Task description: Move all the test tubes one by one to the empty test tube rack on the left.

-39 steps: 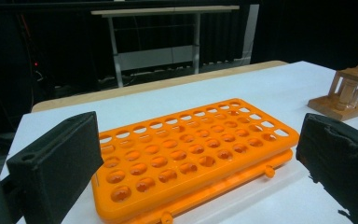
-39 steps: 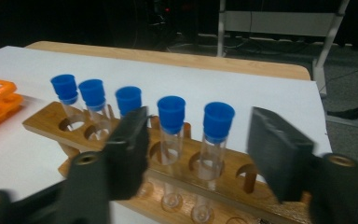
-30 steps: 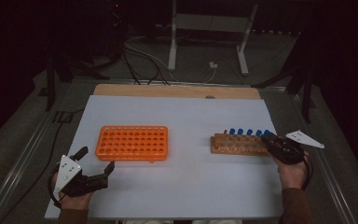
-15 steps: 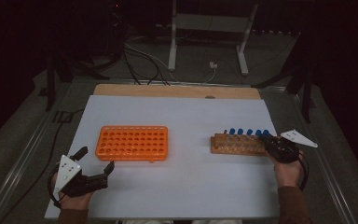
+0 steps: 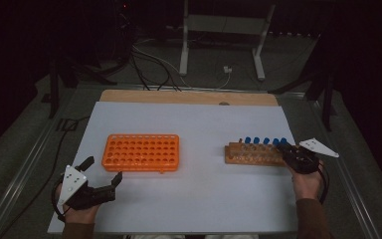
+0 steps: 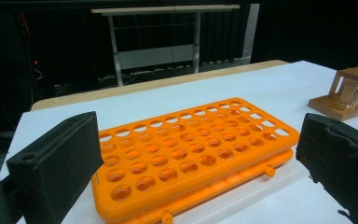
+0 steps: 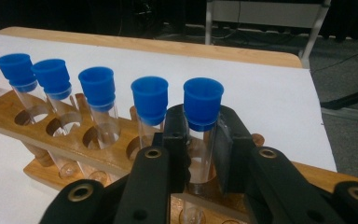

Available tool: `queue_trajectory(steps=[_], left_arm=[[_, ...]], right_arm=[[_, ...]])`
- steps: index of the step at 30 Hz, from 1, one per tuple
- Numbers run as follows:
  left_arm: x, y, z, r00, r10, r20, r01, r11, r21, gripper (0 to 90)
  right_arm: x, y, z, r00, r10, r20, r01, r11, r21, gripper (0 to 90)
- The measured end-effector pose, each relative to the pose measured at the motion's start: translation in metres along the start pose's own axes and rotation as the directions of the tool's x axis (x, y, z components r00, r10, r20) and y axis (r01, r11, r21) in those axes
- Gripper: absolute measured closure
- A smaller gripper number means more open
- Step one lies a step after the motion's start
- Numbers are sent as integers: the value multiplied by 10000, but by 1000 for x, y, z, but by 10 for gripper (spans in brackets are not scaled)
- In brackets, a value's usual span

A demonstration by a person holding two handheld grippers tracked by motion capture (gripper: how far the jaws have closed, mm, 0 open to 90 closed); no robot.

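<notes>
- Right hand-held gripper (image 7: 200, 140) is seen clamped on the clear glass test tube with a blue cap (image 7: 203, 126); its jaws have just been closing, and in the right gripper view the pads are pressed on the glass just below the cap.
- That tube is judged still seated in its hole, at the right end of the wooden two-tier tube rack (image 5: 251, 154), which stands near the right edge of the white tabletop (image 5: 204, 124).
- Four more blue-capped glass tubes (image 7: 98, 100) are seen upright in the same back row, beside the held one; the front row of holes appears empty.
- Left hand-held gripper (image 5: 103, 174) is held released near the front left corner of the tabletop, jaws wide apart and nothing between them.
- An orange plastic rack with many round holes (image 5: 143, 152) lies left of centre, just beyond the left gripper; every hole seen in the left gripper view (image 6: 191, 149) is empty.
- Judged from this, the transfer is barely begun: the first tube is gripped but not lifted, none has been placed in the orange rack, and all five remain to be carried over.
</notes>
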State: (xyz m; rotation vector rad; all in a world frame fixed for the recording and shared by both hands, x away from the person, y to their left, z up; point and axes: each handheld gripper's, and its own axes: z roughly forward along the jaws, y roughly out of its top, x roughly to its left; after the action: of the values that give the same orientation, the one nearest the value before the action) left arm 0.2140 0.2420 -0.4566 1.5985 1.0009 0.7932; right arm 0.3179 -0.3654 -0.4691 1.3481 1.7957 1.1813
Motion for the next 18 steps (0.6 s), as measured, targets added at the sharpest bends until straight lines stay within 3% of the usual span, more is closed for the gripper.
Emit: queue_trajectory(steps=[18], left_arm=[[-1,0,1,10000,79,21,-79,9999,125,7]], right_arm=[[-2,15,-15,10000,1,93,5,9978,-661,770]])
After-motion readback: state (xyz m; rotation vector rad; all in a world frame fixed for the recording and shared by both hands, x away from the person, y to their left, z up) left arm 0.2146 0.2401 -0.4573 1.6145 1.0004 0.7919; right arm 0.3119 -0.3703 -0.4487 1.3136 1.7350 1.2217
